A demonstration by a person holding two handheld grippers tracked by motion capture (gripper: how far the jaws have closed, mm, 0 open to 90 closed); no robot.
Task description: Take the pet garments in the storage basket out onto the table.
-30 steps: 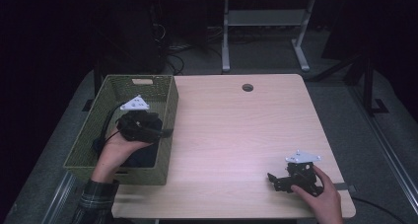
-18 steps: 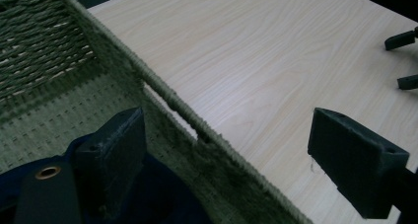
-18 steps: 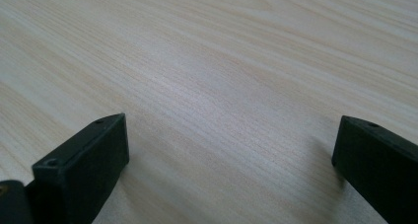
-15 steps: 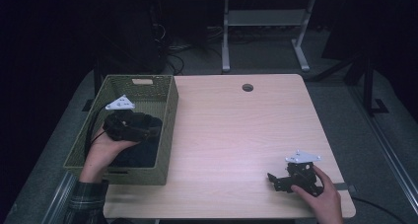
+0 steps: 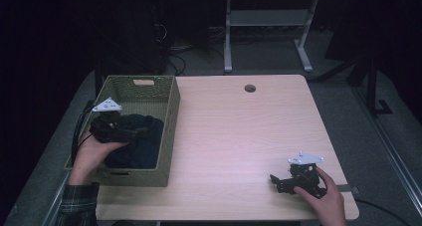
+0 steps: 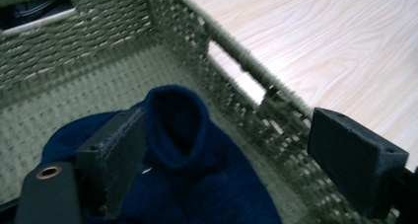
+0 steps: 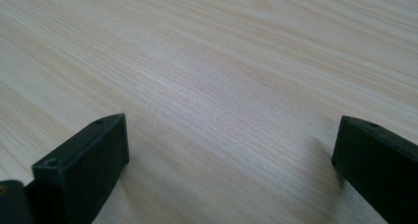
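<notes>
Left gripper shifted toward near-left part of woven basket; right gripper unmoved at near-right tabletop. Left gripper view: jaws spread above dark blue cloth on basket floor, one jaw touching cloth; basket wall between cloth and tabletop. Right gripper view: jaws spread over bare wood.

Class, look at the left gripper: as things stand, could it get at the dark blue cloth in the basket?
Probably yes. The left gripper is open inside the woven basket, its jaws either side of a raised fold of the dark blue cloth, with nothing between.
</notes>
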